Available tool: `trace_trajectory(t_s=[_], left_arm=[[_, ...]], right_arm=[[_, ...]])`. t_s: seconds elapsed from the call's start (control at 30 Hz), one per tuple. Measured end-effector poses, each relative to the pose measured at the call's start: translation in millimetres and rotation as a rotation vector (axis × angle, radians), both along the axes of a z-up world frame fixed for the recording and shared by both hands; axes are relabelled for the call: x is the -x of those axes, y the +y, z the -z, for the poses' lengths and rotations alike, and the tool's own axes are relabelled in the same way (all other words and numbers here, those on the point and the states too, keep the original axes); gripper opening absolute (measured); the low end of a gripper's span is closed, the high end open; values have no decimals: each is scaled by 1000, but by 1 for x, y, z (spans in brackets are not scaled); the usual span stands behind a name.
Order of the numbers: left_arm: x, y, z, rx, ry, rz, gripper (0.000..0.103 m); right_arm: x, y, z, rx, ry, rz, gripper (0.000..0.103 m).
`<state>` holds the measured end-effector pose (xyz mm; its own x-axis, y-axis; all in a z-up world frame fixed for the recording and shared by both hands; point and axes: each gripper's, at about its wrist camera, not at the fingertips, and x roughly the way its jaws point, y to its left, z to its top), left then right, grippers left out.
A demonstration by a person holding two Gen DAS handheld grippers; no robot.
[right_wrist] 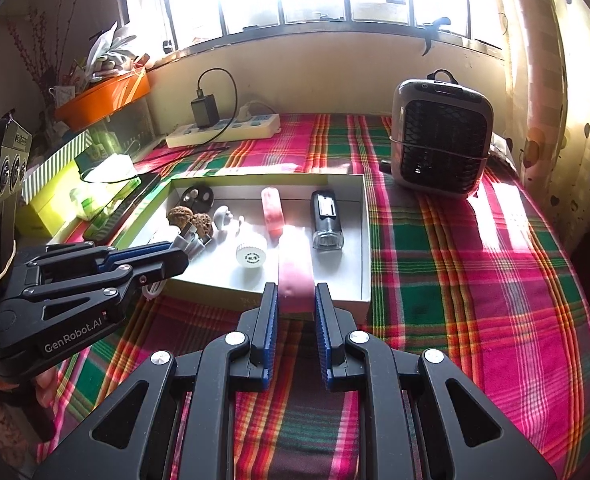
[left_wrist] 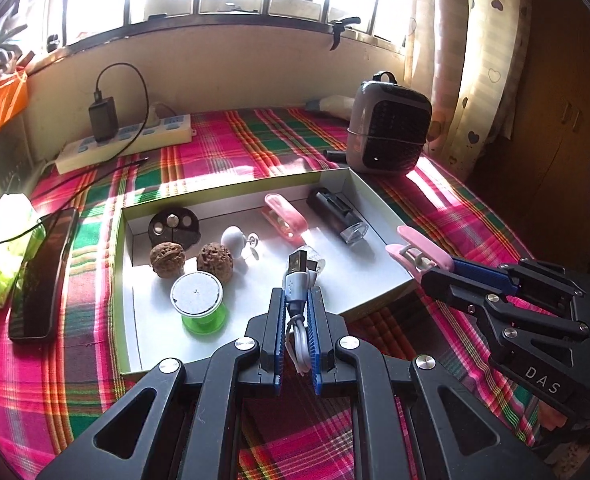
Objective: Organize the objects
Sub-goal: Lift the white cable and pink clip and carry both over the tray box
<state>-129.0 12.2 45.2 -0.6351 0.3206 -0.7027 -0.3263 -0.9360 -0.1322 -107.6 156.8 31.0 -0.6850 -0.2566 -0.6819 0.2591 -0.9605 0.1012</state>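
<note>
Where box rim [left_wrist: 379, 204] ends, bare cloth [right_wrist: 475, 264].

We see a plaid-covered table [left_wrist: 255, 148] bearing a shallow box [left_wrist: 379, 200], power strip [left_wrist: 127, 140] at eleven o'clock, heater [left_wrist: 387, 136] at one, phone [left_wrist: 39, 276] at nine.

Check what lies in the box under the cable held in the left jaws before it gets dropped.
The left gripper holds the USB cable above the box. The floor just beneath looks bare; the green spool sits left, walnuts behind. Nothing visible blocks it.
</note>
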Motion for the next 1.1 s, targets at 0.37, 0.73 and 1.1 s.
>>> trace_trajectory(t_s=[0.37, 0.73, 1.1], left_arm=[[16, -3, 1, -5, -7, -18, 9], [33, -1, 11, 7, -33, -29, 9], [45, -1, 21, 15, -57, -33, 9]], right_arm=[[22, -5, -3, -9, 2, -8, 19], [53, -14, 6, -22, -38, -27, 19], [74, -20, 24, -29, -98, -39, 19]])
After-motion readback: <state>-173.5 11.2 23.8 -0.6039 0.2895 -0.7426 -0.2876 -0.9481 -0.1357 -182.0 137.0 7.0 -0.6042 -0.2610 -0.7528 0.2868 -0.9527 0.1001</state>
